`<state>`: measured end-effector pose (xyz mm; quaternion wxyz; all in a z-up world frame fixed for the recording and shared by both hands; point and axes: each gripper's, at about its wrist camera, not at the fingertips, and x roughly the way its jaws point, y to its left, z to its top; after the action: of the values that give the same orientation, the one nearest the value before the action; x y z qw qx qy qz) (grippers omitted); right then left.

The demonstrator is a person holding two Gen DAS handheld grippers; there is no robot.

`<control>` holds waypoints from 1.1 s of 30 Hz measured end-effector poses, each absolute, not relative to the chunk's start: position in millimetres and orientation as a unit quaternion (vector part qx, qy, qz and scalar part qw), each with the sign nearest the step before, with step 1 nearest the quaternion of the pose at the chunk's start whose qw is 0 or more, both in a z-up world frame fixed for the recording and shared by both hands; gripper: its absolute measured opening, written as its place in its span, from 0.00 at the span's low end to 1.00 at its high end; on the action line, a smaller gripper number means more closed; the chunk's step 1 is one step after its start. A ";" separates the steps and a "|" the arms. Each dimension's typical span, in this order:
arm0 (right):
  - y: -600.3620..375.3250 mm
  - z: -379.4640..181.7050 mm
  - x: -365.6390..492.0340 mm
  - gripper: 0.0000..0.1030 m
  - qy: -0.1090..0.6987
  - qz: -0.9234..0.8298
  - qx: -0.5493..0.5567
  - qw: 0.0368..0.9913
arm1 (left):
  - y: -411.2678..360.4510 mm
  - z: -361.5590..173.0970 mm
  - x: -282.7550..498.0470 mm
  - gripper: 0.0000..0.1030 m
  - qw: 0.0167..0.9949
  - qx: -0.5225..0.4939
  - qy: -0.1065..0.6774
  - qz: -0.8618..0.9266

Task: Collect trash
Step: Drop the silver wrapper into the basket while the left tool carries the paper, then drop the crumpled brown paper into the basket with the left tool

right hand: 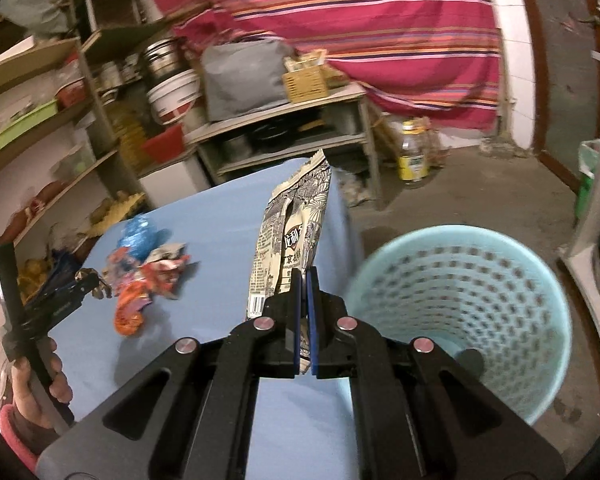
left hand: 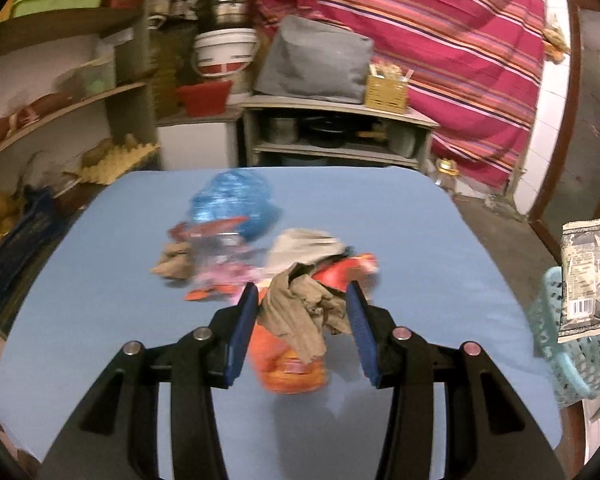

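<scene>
My left gripper (left hand: 302, 292) is shut on a crumpled brown paper (left hand: 304, 312) that spans the gap between its blue pads, above an orange wrapper (left hand: 288, 364) on the blue table (left hand: 420, 240). Behind it lies a blurred pile of trash: a blue plastic bag (left hand: 232, 200) and red and pink wrappers (left hand: 216, 248). My right gripper (right hand: 305, 274) is shut on an upright black-and-white snack packet (right hand: 296, 232), at the table's right edge beside a pale blue perforated bin (right hand: 460, 320). The packet (left hand: 588, 276) and the bin (left hand: 572, 360) also show at the right of the left wrist view.
Cluttered shelves (left hand: 60, 112) stand to the left, with a low shelf unit (left hand: 332, 128) holding pots behind the table. A striped red cloth (left hand: 440, 40) hangs at the back. A yellow-labelled jar (right hand: 414, 156) sits on the floor. A person's hand (right hand: 40, 384) holds the left gripper (right hand: 88, 280).
</scene>
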<state>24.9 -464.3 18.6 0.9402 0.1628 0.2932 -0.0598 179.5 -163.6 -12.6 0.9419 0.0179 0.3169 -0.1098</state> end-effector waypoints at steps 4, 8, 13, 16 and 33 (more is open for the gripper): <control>-498.4 9.4 13.1 0.04 0.300 -0.089 0.171 0.934 | -202.1 -14.6 180.3 0.44 0.937 0.026 0.320 -0.139; -527.0 -4.9 1.8 0.04 0.310 -0.115 0.179 0.927 | -246.1 -16.2 177.2 0.44 0.932 0.041 0.319 -0.170; -546.7 -22.4 -4.0 0.04 0.327 -0.137 0.171 0.919 | -293.5 -16.5 168.7 0.44 0.926 0.051 0.315 -0.203; -554.3 -30.5 -2.5 0.04 0.333 -0.137 0.170 0.917 | -316.3 -14.5 165.3 0.44 0.924 0.057 0.313 -0.213; -573.1 -42.9 -22.1 0.72 0.343 -0.180 0.107 0.916 | -400.0 -16.7 140.7 0.45 0.905 0.084 0.306 -0.284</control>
<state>-22.1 -573.1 -42.9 0.9158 0.1066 0.3426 -0.1804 140.7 -400.0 -16.7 0.9048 0.0842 0.3059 -0.2840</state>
